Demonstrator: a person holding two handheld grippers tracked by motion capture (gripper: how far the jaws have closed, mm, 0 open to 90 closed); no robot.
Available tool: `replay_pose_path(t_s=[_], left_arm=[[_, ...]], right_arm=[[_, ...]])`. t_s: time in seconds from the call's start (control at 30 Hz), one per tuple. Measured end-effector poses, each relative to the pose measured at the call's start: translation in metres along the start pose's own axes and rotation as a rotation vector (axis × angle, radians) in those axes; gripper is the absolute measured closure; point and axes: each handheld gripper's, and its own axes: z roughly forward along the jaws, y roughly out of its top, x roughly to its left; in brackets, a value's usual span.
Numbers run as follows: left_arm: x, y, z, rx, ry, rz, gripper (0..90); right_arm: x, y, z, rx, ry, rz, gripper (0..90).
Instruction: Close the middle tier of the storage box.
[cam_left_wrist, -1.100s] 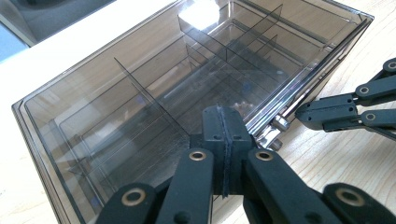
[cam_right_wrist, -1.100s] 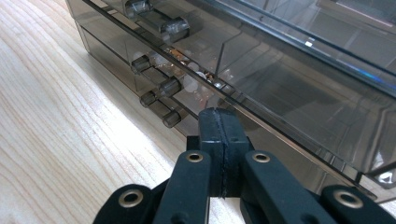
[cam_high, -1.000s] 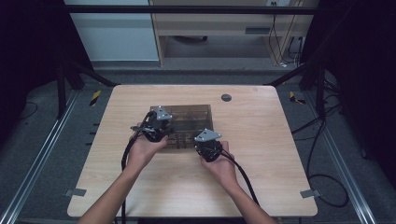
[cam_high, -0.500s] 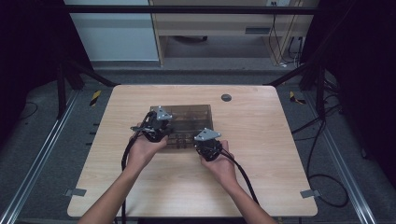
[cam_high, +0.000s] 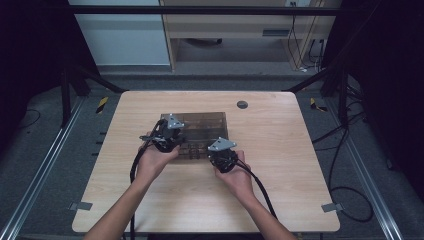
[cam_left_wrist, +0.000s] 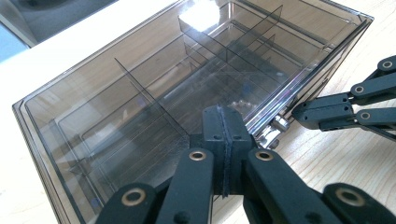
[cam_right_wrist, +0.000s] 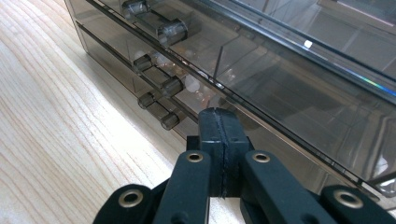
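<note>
A smoky clear plastic drawer box (cam_high: 202, 127) stands near the middle of the wooden table (cam_high: 280, 150). Its top (cam_left_wrist: 154, 88) shows thin dividers inside. Its front (cam_right_wrist: 261, 93) has stacked drawers with small cylindrical handles (cam_right_wrist: 161, 86). My left gripper (cam_high: 167, 139) rests over the box's near left corner, and its jaws (cam_left_wrist: 223, 140) are shut with nothing between them, tips on or just above the top. My right gripper (cam_high: 222, 155) is at the box's front right, and its jaws (cam_right_wrist: 219, 135) are shut and empty, close to a lower drawer. The right gripper's linkage (cam_left_wrist: 355, 105) shows beside the box.
A small round dark disc (cam_high: 242, 104) lies at the back of the table. Cables (cam_high: 260, 185) trail from both grippers toward the near edge. Metal frame rails (cam_high: 45, 165) run along both sides, and cabinets (cam_high: 120, 35) stand behind.
</note>
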Motion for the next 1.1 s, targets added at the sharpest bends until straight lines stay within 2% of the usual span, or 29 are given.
replay_pose_path(t_s=[0.2,0.47,0.7,0.87,1.1], left_arm=[[-0.001,0.0,-0.001,-0.013,-0.006,-0.003,89.2],[-0.004,0.0,-0.005,-0.036,-0.008,0.006,87.1],[-0.006,-0.001,-0.009,-0.074,-0.008,0.011,84.3],[-0.008,-0.002,-0.012,-0.094,0.007,0.034,77.5],[-0.012,-0.005,-0.018,-0.142,0.021,0.026,63.0]], right_arm=[[0.0,0.0,-0.002,-0.002,0.01,0.003,90.0],[0.004,0.0,-0.008,-0.016,0.032,-0.001,85.1],[0.004,0.0,-0.011,-0.019,0.05,0.004,82.2],[0.006,-0.001,-0.014,-0.023,0.067,0.006,78.3],[0.009,0.0,-0.02,-0.033,0.081,-0.012,66.9]])
